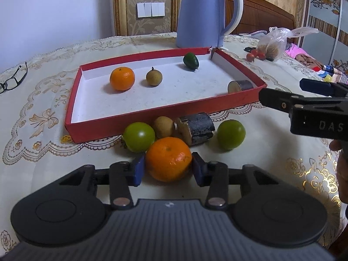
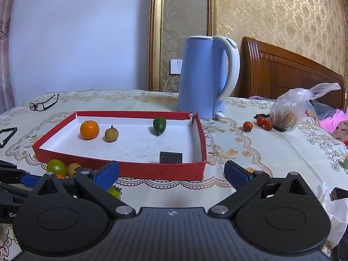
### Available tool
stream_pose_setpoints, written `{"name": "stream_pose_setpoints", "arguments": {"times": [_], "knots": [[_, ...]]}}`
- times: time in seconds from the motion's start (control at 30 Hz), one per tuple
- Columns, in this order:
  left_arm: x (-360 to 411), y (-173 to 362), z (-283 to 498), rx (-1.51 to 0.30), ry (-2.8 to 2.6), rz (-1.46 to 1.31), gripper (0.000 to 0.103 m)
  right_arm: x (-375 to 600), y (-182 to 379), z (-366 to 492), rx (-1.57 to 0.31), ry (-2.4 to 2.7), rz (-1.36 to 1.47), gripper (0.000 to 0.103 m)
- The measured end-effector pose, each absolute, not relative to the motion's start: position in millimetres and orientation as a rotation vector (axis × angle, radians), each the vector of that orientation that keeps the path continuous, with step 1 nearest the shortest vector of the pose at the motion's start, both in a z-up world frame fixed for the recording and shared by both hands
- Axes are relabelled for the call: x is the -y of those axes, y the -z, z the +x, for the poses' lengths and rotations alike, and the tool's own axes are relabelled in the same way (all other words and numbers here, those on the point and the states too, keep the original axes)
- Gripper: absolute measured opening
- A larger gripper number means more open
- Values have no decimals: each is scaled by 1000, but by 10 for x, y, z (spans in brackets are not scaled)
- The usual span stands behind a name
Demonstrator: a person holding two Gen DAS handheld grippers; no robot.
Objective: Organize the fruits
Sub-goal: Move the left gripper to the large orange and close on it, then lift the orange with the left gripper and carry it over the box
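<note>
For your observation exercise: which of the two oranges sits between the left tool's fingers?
The round orange on the tablecloth outside the red tray; the other lies inside it.

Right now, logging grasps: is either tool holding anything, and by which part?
The left tool grips the near orange by its two sides. The right tool holds nothing.

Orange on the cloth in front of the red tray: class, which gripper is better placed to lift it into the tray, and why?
Left. The left gripper already has its pads either side of the orange. The right gripper stands open over bare cloth beside the red tray.
</note>
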State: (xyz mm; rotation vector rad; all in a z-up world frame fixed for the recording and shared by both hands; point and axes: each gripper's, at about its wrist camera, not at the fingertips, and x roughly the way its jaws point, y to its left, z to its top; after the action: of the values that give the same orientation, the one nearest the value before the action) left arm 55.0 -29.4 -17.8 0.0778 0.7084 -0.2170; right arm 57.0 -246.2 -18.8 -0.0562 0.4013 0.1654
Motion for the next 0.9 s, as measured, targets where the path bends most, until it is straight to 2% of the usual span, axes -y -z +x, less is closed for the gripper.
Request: {"name": "stream_pose_setpoints", "arguments": {"times": [0.9], "knots": [[-138, -228, 477, -602, 43, 24, 40, 2040, 348, 418, -422, -332, -194, 102]]}}
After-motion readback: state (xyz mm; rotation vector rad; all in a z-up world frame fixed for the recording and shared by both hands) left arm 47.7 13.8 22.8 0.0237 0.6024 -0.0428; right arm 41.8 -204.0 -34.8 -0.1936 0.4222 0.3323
